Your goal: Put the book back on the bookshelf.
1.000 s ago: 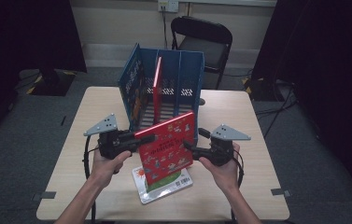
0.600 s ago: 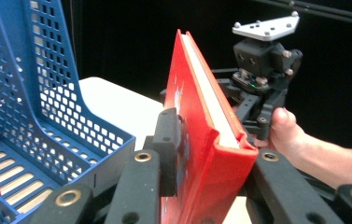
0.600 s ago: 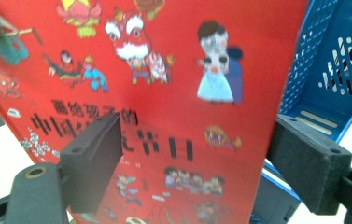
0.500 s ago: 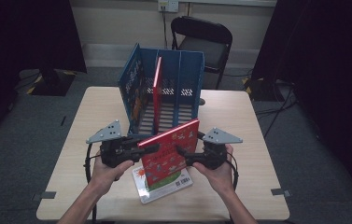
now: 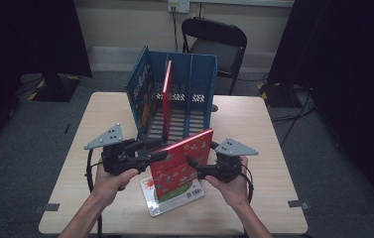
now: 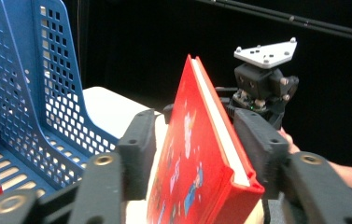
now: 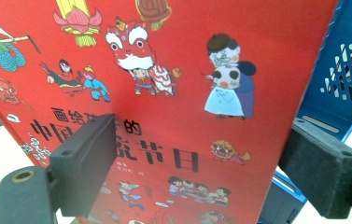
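A red picture book [image 5: 182, 163] stands tilted on its lower edge over a white book [image 5: 174, 202] that lies flat on the table. My left gripper [image 5: 152, 151] is at its left side. In the left gripper view the red book [image 6: 187, 163] sits between the parted jaws of my left gripper [image 6: 194, 126], with a gap at the cover side. These jaws have just been opening. My right gripper [image 5: 194, 168] is at the book's right side. Its jaws have also been opening and stand apart in front of the cover [image 7: 173, 93], not clamped on it.
A blue file rack [image 5: 194, 84] stands behind the red book, with another red book [image 5: 167, 94] upright in one of its slots. A black folding chair [image 5: 217, 42] is beyond the table [image 5: 244, 129]. The rack wall [image 6: 57, 93] is close on the left gripper's left.
The red book has sunk from mid-air toward the flat white book, and both hands came down a little with it. The left jaws have parted from its upper left edge.
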`<state>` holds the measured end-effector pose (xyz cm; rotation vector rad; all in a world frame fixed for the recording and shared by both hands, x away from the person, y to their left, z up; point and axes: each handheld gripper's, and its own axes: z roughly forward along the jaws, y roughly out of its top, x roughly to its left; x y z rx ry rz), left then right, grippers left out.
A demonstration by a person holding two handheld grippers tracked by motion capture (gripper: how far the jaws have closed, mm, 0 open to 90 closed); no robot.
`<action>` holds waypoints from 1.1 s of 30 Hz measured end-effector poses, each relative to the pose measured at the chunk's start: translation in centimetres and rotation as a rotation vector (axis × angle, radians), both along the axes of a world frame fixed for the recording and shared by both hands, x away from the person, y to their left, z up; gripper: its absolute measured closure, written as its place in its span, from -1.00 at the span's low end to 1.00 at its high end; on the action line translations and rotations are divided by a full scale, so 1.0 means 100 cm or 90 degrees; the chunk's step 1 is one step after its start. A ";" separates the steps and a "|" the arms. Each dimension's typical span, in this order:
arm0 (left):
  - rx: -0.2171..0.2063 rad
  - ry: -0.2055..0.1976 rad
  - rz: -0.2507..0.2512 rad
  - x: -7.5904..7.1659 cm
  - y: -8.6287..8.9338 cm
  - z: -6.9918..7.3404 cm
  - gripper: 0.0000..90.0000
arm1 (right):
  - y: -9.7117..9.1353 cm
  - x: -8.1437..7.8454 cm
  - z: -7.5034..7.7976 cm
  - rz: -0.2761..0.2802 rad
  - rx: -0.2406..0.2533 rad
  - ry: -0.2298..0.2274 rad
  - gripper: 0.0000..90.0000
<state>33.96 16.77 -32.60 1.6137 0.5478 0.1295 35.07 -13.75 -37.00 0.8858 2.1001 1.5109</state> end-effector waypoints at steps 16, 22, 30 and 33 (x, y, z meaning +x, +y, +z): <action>-0.026 0.005 0.052 0.009 0.034 0.011 -0.13 | 0.000 -0.001 0.000 -0.001 -0.002 -0.001 -0.69; 0.045 0.042 0.090 0.028 0.026 -0.022 -0.05 | 0.001 -0.001 0.001 -0.002 -0.005 -0.004 -0.69; 0.077 0.057 0.060 0.030 0.011 -0.036 -0.14 | 0.002 0.002 0.004 -0.004 -0.003 -0.006 -0.67; 0.070 0.063 0.043 0.029 0.009 -0.038 -0.12 | 0.003 0.003 0.005 -0.006 -0.002 -0.002 -0.67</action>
